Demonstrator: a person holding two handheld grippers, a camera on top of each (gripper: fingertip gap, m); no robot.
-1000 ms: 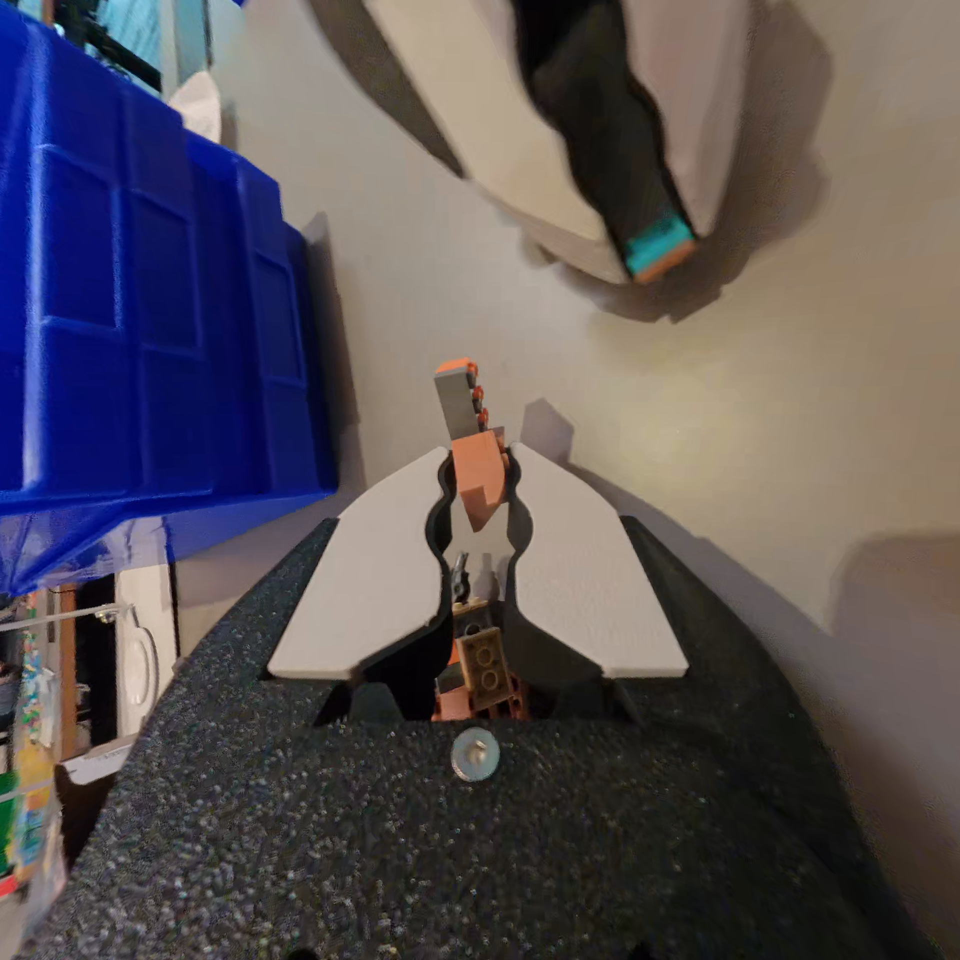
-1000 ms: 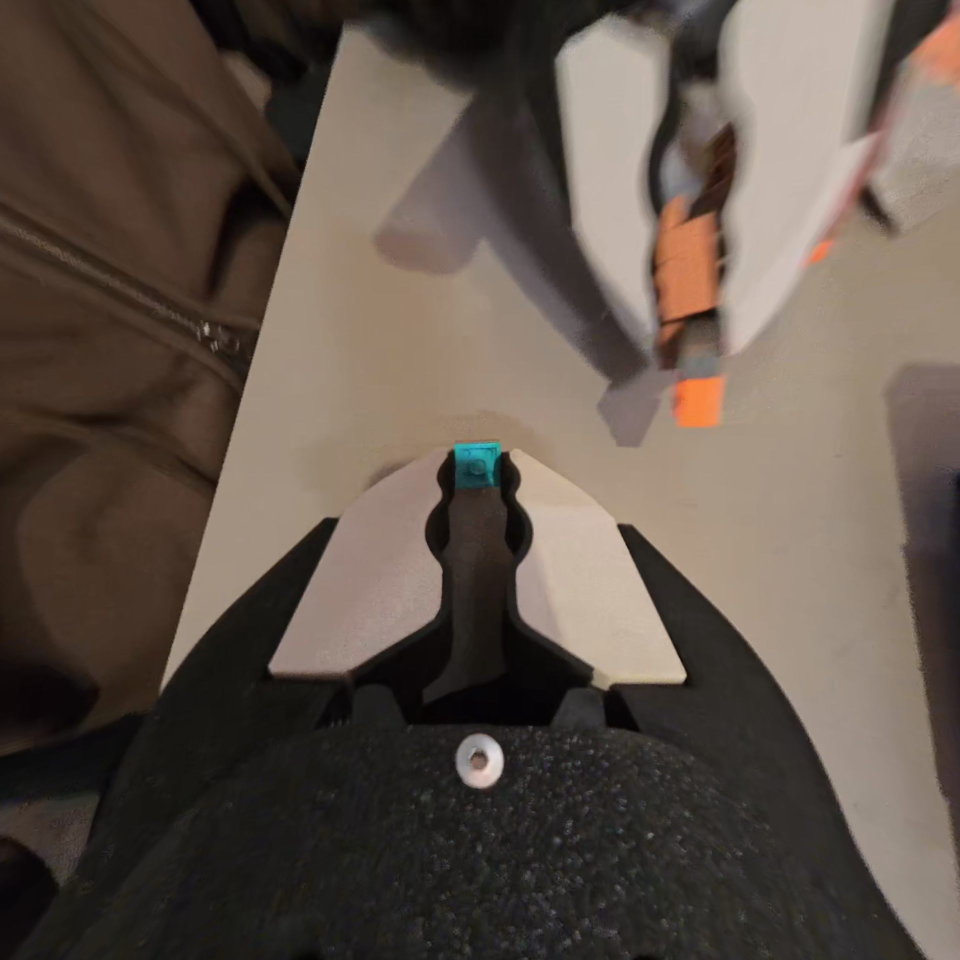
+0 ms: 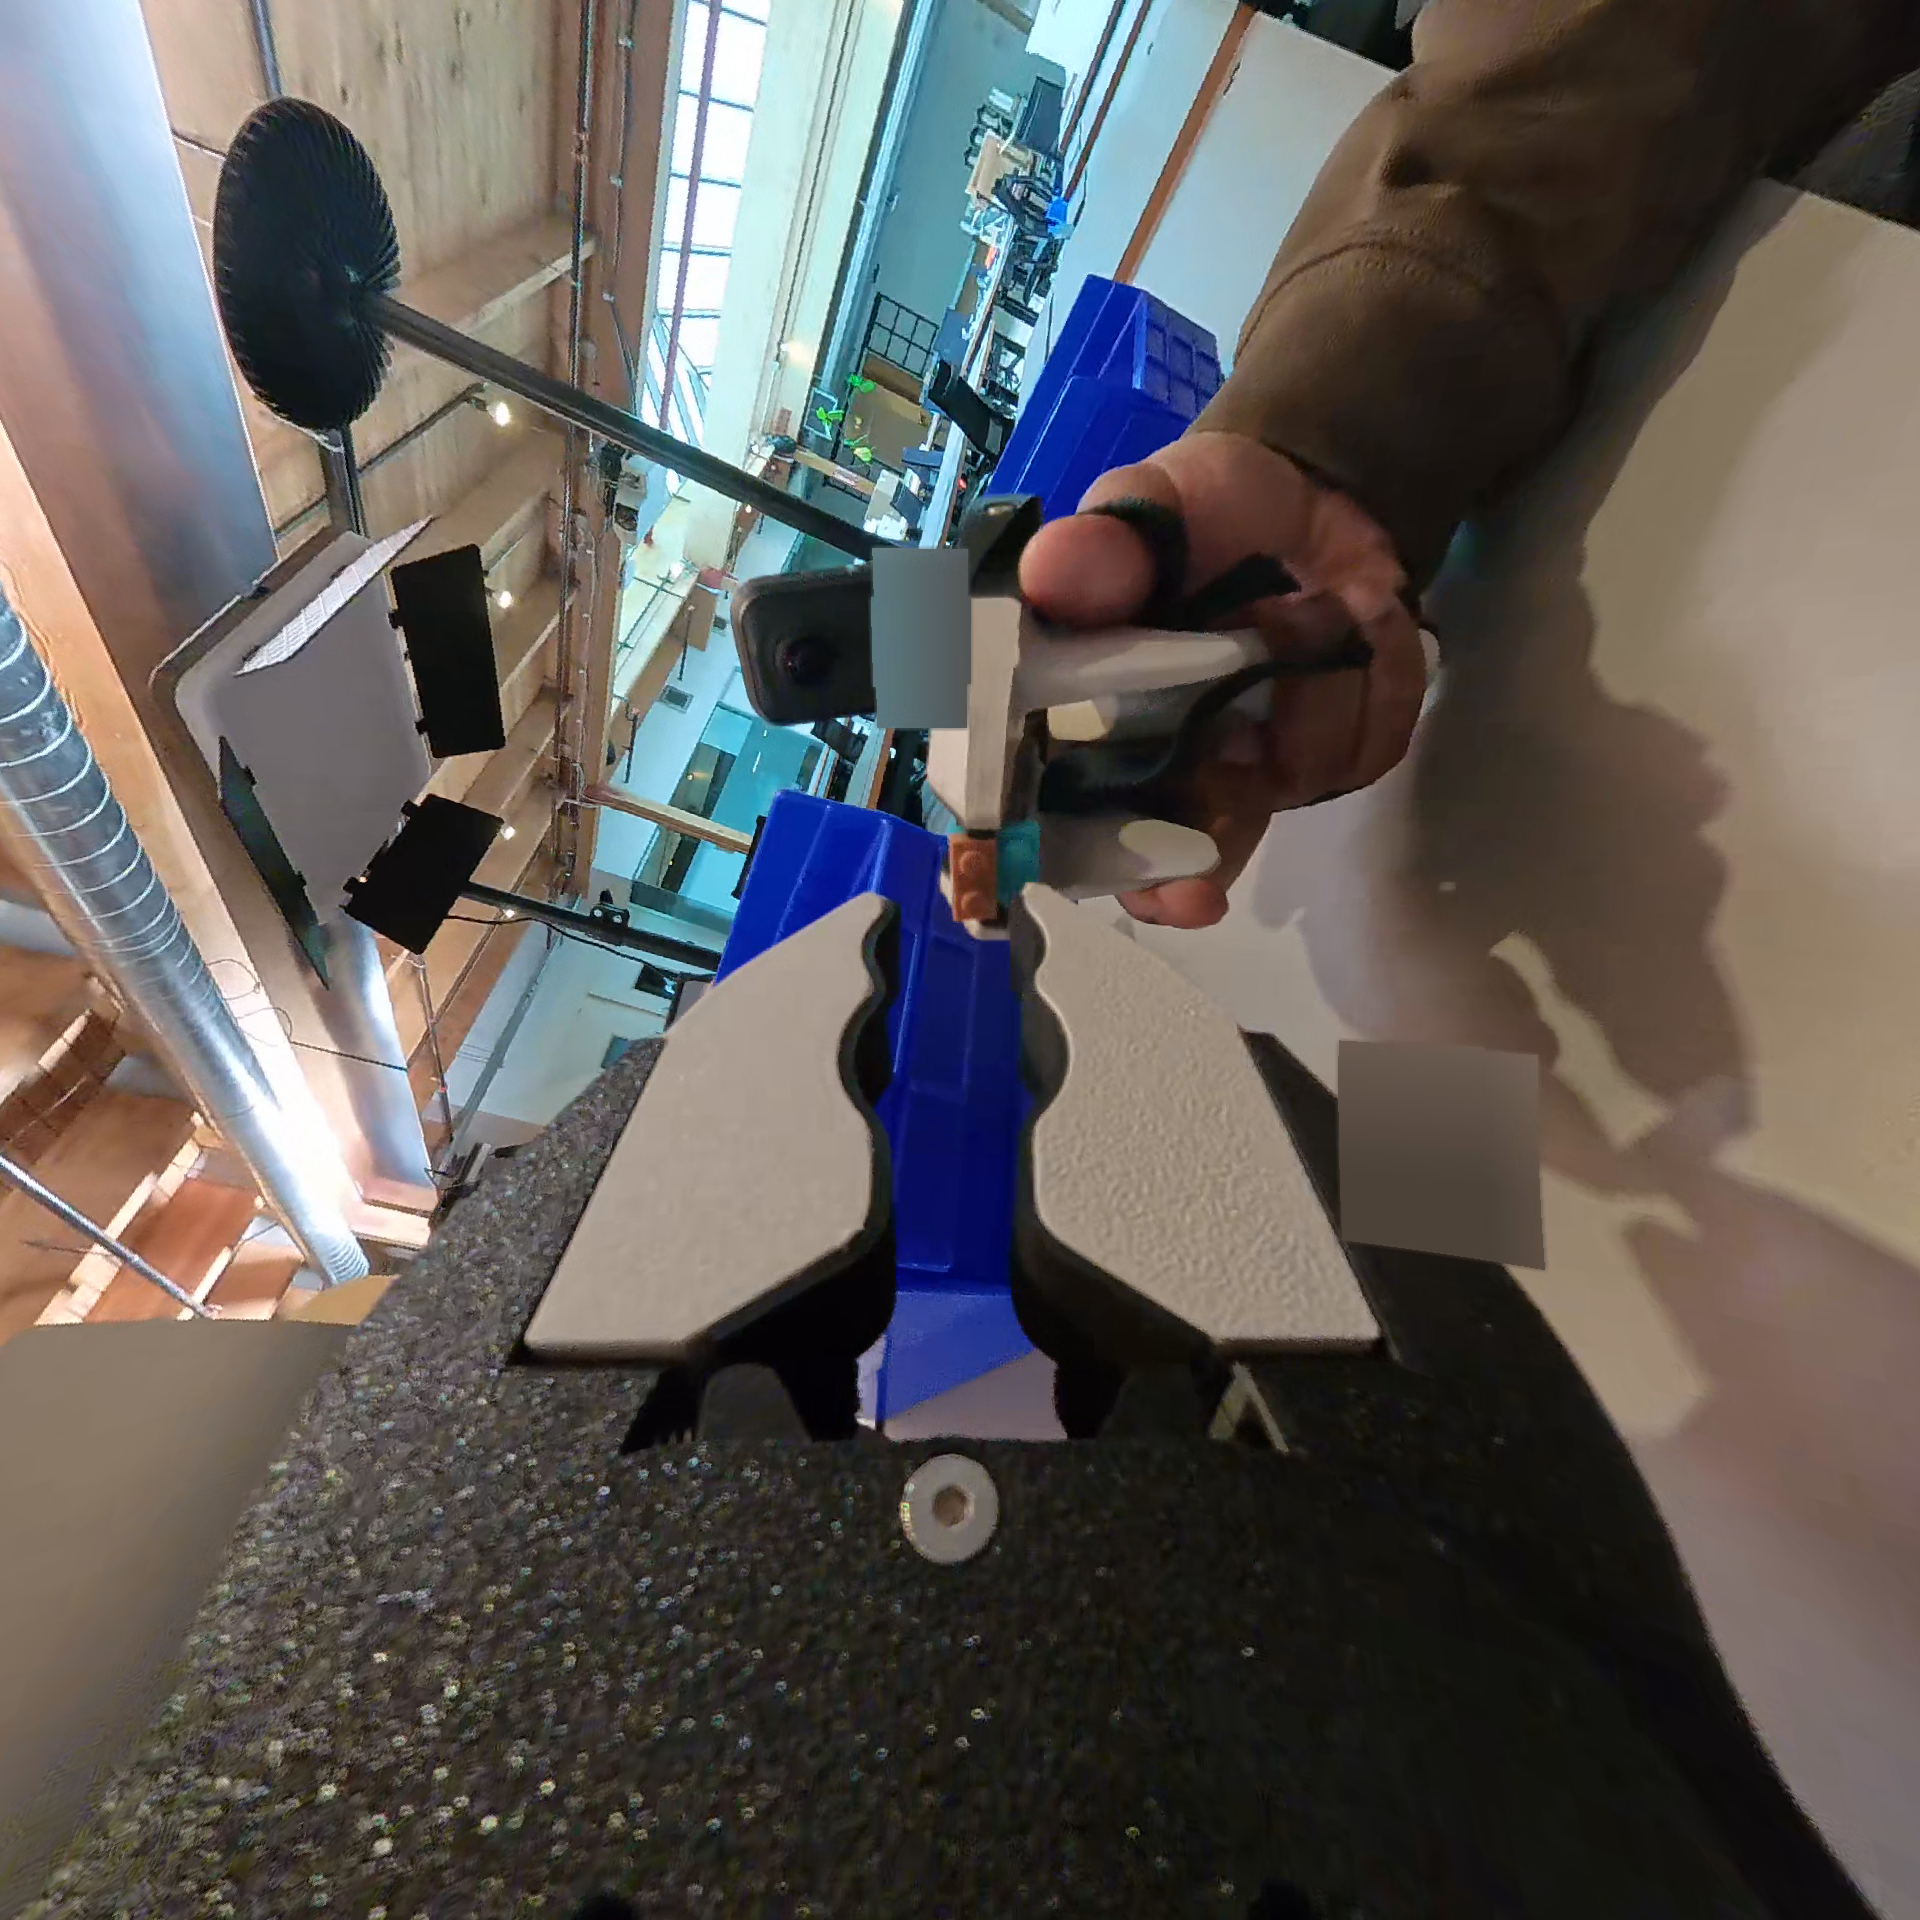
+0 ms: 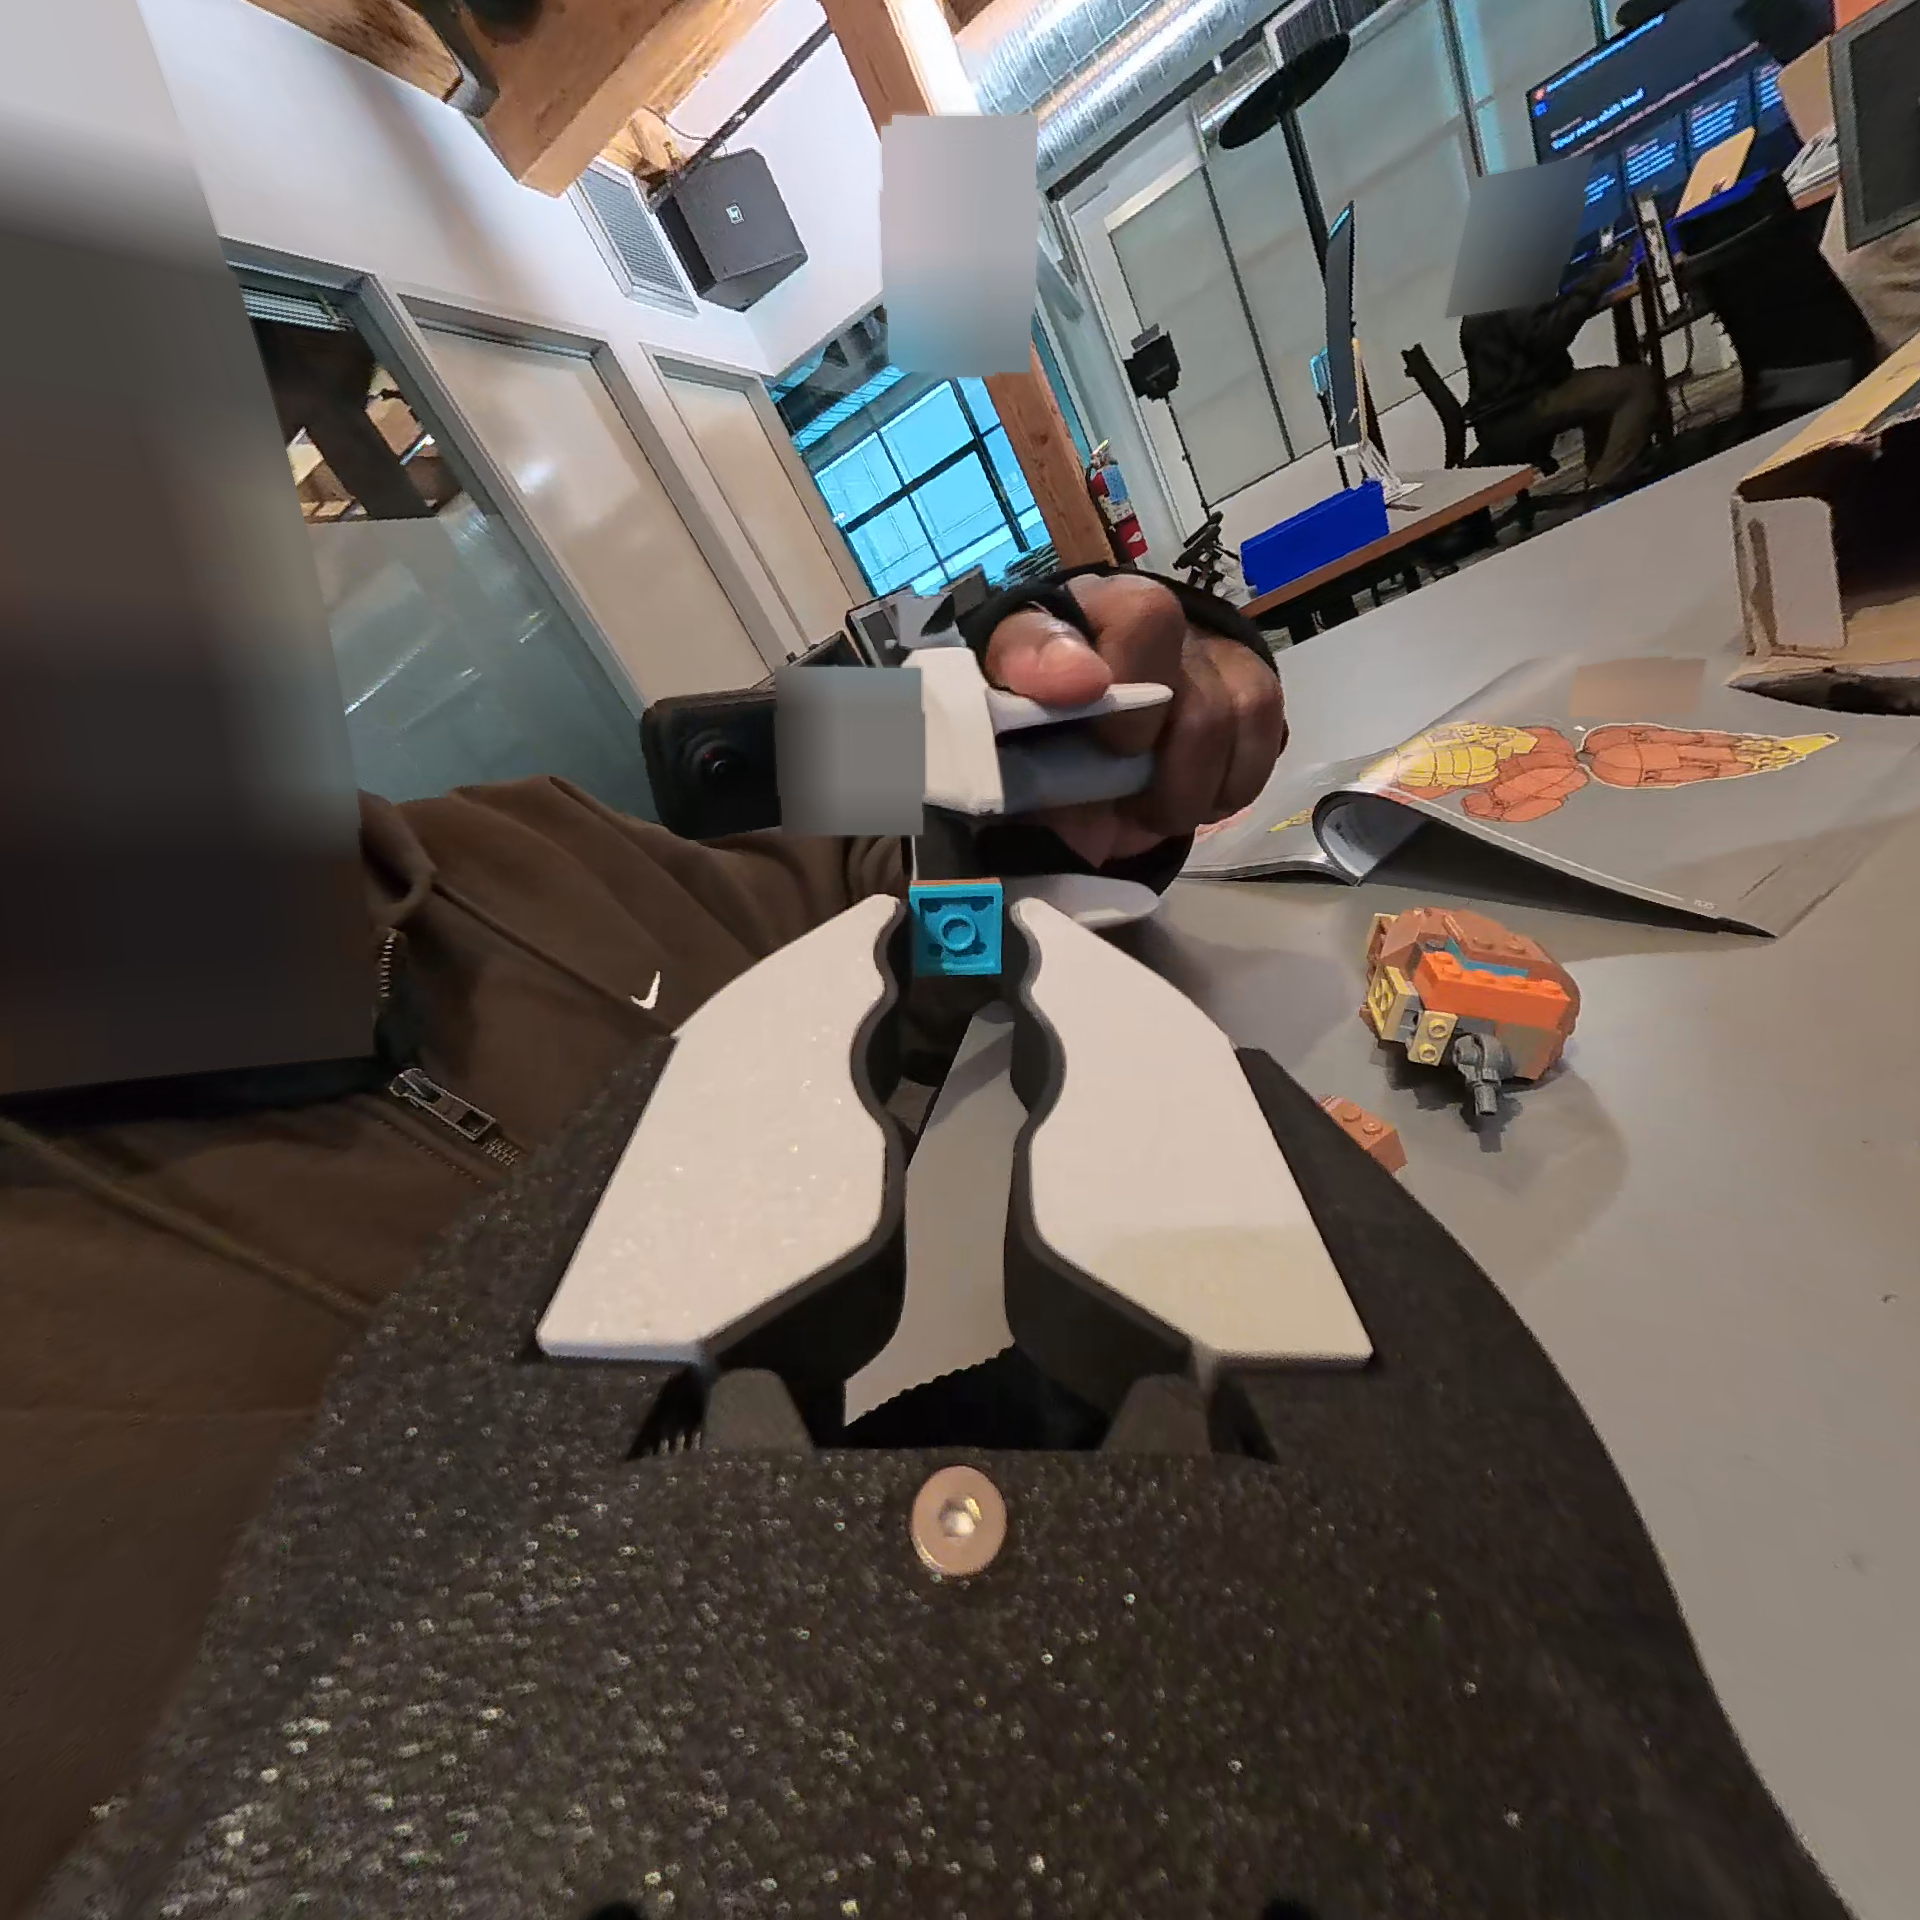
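Observation:
My right gripper (image 4: pixel 956 920) is shut on a small teal brick (image 4: pixel 954 935) at its fingertips, with a thin orange piece on the brick's far side. In the left wrist view the same gripper (image 3: pixel 997 862) shows in a person's hand (image 3: pixel 1247 644), with the teal and orange brick (image 3: pixel 982 871) at its tips. My left gripper (image 3: pixel 956 909) is open and empty, its tips just short of that brick. The two grippers face each other above the table. An orange, tan and grey brick model (image 4: pixel 1470 997) lies on the grey table (image 4: pixel 1714 1195) to the right.
A small brown brick (image 4: pixel 1363 1127) lies by my right gripper's side. An open booklet (image 4: pixel 1558 821) and a cardboard box (image 4: pixel 1829 561) lie farther right. Blue bins (image 3: pixel 940 1091) stand behind the left gripper. A person in a brown jacket (image 4: pixel 623 935) is close on the left. The grippers are tip to tip, or close to it.
My left gripper was shut on an orange and grey brick assembly; now it is open and empty. Both grippers have swung up from pointing at the table to facing each other.

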